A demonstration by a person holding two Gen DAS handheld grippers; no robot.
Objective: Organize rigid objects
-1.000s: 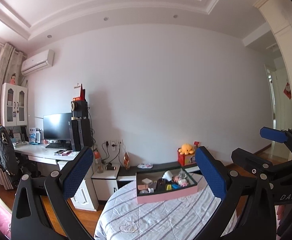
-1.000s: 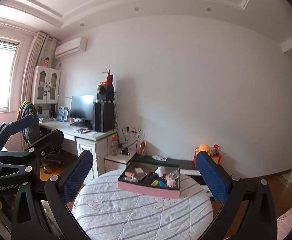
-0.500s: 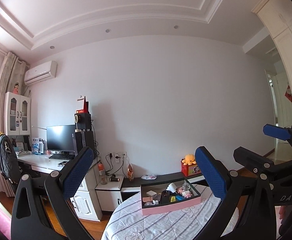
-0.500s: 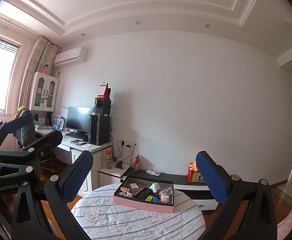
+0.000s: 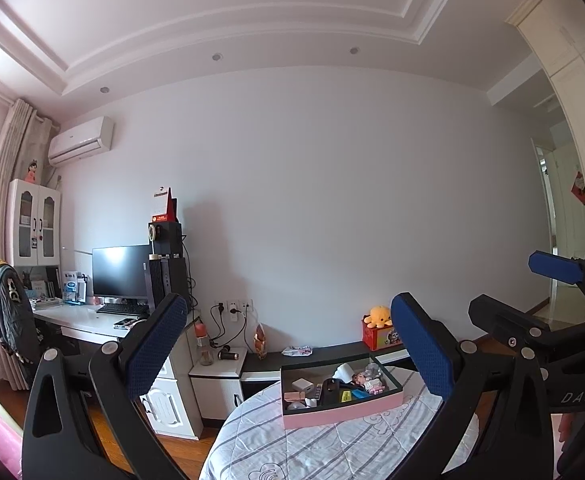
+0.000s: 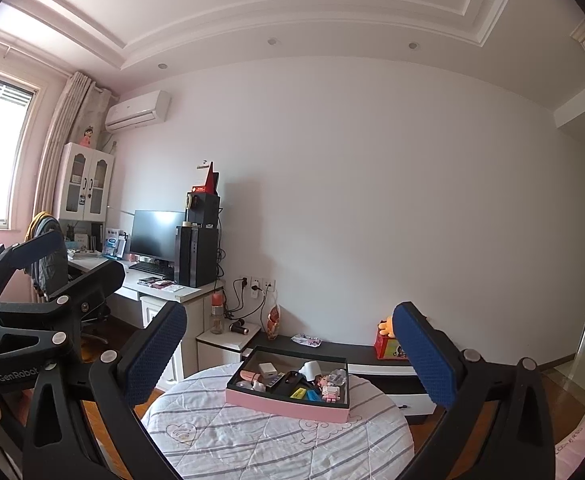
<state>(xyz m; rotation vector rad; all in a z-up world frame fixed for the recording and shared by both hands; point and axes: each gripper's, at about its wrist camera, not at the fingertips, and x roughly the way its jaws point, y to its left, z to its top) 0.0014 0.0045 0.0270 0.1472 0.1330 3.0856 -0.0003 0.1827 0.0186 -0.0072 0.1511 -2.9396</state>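
Note:
A pink box with a dark inside stands on a round table with a striped cloth; it also shows in the right wrist view. It holds several small items, among them a white cup, a black device and a yellow piece. My left gripper is open and empty, held high and well short of the box. My right gripper is open and empty too, beside the left one.
A white desk with a monitor and black computer tower stands at the left wall. A low dark cabinet behind the table carries a red box with an orange plush toy. A doorway opens at the right.
Both cameras have tilted up and drawn back: the table and box sit lower and smaller in view, with more ceiling showing. Both grippers stay open.

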